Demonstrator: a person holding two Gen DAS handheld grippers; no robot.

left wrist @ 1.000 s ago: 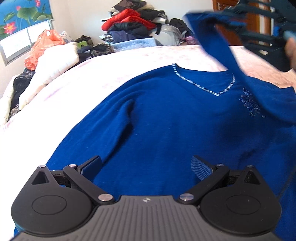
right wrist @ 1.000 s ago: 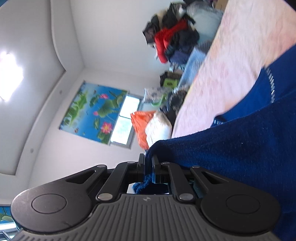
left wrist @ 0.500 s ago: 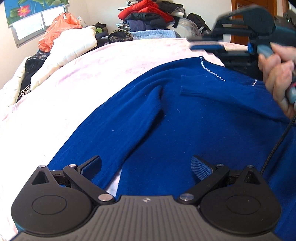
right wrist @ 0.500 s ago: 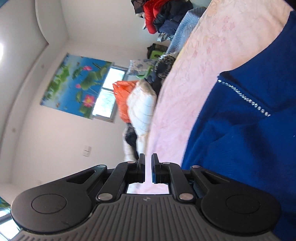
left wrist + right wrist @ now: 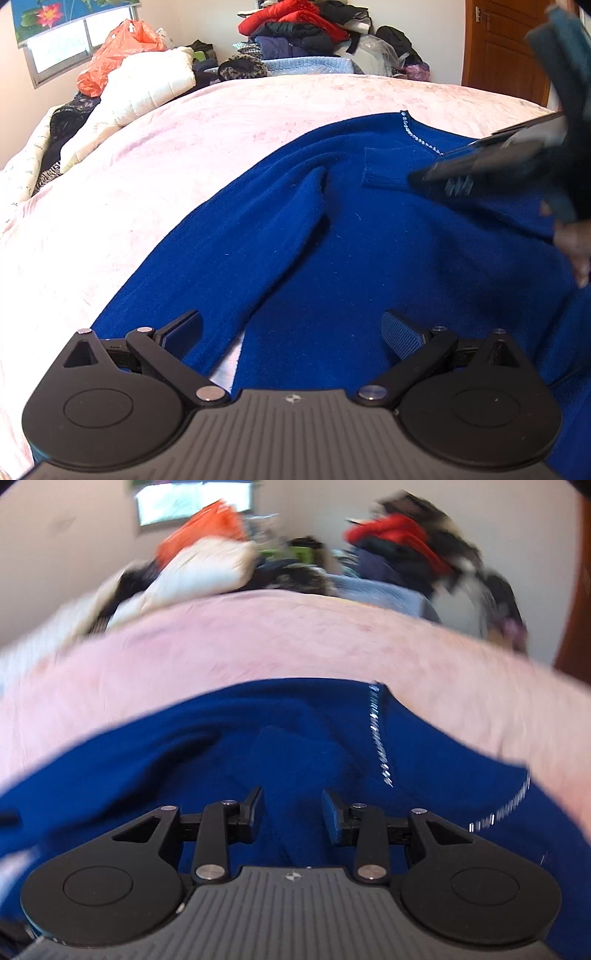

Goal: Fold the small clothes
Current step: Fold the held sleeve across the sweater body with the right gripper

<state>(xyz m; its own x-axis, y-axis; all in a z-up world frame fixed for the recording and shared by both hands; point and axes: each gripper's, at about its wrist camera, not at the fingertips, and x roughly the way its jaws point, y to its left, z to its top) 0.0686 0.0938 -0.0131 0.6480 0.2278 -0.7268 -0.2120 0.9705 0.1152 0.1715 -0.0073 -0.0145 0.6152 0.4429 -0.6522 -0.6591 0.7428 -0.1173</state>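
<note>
Below both grippers lies the blue sweater (image 5: pixel 369 258); left gripper (image 5: pixel 291 328) gapes wide, right gripper (image 5: pixel 291 812), blurred, has just been opening, empty.

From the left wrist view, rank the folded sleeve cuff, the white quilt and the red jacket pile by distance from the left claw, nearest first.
1. Sleeve cuff, ahead to the right, on the blue sweater.
2. White quilt, far left, beyond the bed edge.
3. Red jacket pile, at the back wall.

Left claw sits open over the sweater.

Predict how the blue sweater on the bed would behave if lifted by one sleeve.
The sweater looks floppy: its folded sleeves lie in soft creases, so it would likely drape and unfold. The fuzzy knit probably grips rather than slips. It cannot roll.
</note>
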